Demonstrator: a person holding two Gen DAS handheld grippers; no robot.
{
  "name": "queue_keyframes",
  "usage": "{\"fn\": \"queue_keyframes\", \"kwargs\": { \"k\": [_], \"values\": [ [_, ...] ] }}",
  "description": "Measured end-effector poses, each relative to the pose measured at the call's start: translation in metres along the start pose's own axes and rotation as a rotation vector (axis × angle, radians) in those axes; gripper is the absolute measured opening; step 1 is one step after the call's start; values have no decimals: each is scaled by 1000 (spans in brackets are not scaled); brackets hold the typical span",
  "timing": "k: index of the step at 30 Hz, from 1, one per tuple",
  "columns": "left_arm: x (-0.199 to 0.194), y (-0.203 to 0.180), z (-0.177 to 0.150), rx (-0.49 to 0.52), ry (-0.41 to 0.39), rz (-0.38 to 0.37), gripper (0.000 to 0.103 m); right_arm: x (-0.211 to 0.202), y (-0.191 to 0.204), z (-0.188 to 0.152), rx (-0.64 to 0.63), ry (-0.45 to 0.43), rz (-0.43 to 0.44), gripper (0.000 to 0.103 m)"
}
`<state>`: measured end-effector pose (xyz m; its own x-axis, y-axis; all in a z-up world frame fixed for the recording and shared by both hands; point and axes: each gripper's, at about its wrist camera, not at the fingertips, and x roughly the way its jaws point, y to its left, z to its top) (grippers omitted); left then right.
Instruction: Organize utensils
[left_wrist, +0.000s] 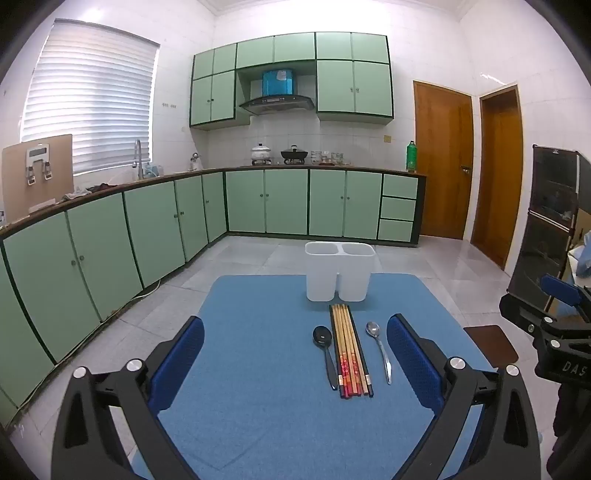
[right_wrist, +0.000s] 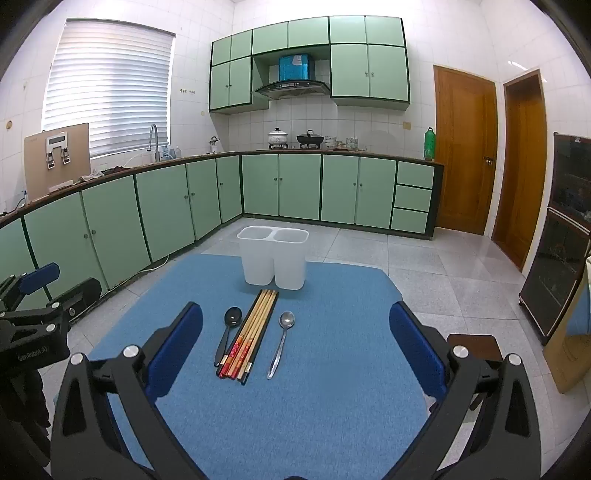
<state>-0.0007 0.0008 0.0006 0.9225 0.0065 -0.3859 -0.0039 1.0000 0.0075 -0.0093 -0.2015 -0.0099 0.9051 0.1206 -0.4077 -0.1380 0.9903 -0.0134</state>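
A white two-compartment utensil holder (left_wrist: 339, 272) (right_wrist: 273, 257) stands at the far edge of a blue mat (left_wrist: 258, 369) (right_wrist: 332, 369). In front of it lie a bundle of several chopsticks (left_wrist: 349, 349) (right_wrist: 253, 330), a black spoon (left_wrist: 325, 347) (right_wrist: 229, 328) on their left and a metal spoon (left_wrist: 379, 347) (right_wrist: 281, 341) on their right. My left gripper (left_wrist: 295, 354) is open and empty above the near mat, left of the utensils. My right gripper (right_wrist: 295, 343) is open and empty, held above the near end of the utensils. Each gripper shows at the edge of the other's view.
Green kitchen cabinets (right_wrist: 166, 203) run along the left and back walls. Two wooden doors (right_wrist: 465, 155) stand at the right. A dark glass cabinet (right_wrist: 561, 236) is at the far right. A brown stool top (left_wrist: 491, 343) sits beside the mat's right edge.
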Motion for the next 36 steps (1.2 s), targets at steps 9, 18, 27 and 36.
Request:
{"fn": "queue_keyframes", "kwargs": {
  "k": [9, 18, 27, 36],
  "values": [
    [-2, 2, 2, 0, 5, -6, 97, 1, 0, 0, 3, 4, 1, 98],
    [-8, 1, 0, -1, 5, -7, 97, 0, -1, 1, 6, 2, 2, 98],
    [-11, 0, 1, 4, 5, -8, 97, 0, -1, 1, 7, 2, 4, 98],
    [1, 10, 1, -2, 7, 0, 97, 0, -3, 1, 8, 2, 4, 98]
  ]
}}
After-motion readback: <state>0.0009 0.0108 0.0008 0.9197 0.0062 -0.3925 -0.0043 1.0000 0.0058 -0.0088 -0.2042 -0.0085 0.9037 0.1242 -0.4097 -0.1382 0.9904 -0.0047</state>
